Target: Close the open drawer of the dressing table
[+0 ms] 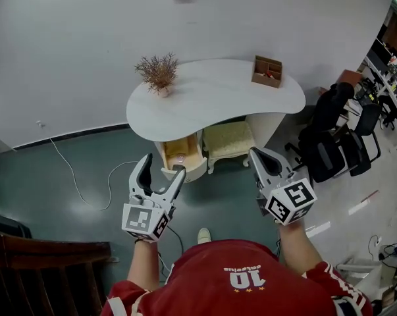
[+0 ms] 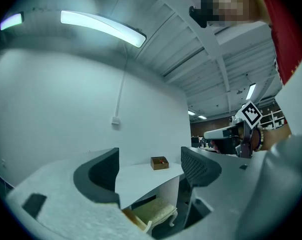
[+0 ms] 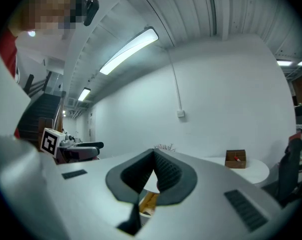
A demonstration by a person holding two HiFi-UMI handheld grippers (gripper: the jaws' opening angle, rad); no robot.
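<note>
- I stood well short of the dressing table (image 1: 211, 97), both grippers held out level toward it and neither touching anything.
- The drawer (image 1: 183, 158) hung open under the dressing table's left end, pulled out toward me, just beside the cushioned stool (image 1: 229, 140) tucked under the middle.
- My left gripper (image 1: 163, 164) had its jaws spread wide with nothing between them; through the gap I saw only the dressing table's top and the stool below it.
- My right gripper (image 1: 256, 153) had its jaws pressed together, empty, pointing at the dressing table's right half.
- On the dressing table's top sat a dried plant (image 1: 158, 72) at the left and a small wooden box (image 1: 266, 71) at the right, both clear of the job.
- As I judged it, this was the approach: the drawer was not yet reached and the closing had not started.
- The next move called for stepping in, lowering a gripper to the drawer's front panel and pushing it straight in under the dressing table until flush.
- The left gripper was lined up nearer the drawer, so it looked the likelier one to push.
</note>
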